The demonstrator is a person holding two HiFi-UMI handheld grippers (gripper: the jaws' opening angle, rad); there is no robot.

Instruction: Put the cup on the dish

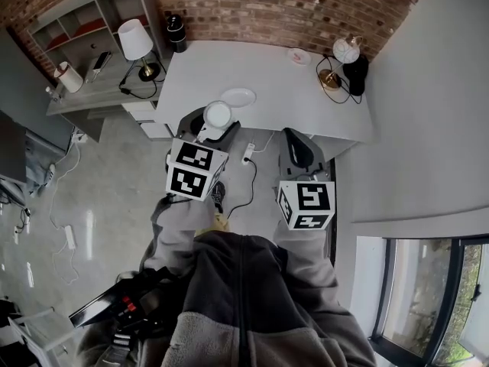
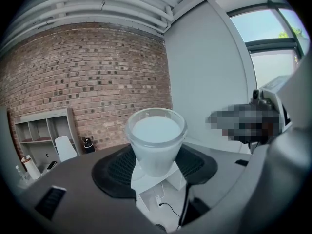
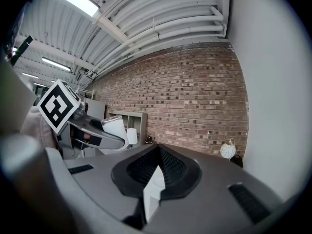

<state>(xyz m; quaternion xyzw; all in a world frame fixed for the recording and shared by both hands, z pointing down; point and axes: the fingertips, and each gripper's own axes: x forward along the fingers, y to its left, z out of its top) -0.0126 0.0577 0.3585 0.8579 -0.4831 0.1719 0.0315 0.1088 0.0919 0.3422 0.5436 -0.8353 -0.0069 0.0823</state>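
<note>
A translucent white cup [image 1: 218,116] [image 2: 156,138] stands upright between the jaws of my left gripper [image 1: 216,130] [image 2: 156,168], which is shut on it. In the head view the cup hangs at the near edge of the white table [image 1: 298,98]. The white dish [image 1: 238,97] lies on the table just beyond the cup, with nothing on it. My right gripper [image 1: 298,150] [image 3: 157,173] hangs off the table's near edge, to the right of the cup, its jaws shut on nothing. The right gripper view shows the cup [image 3: 113,128] at its left.
A small pink dish [image 1: 299,56] and a globe lamp [image 1: 346,50] stand at the table's far right, and a dark jar [image 1: 176,33] at its far left corner. A shelf desk with a white lamp [image 1: 136,40] is left of the table. A power strip [image 1: 247,153] with its cable lies on the floor below.
</note>
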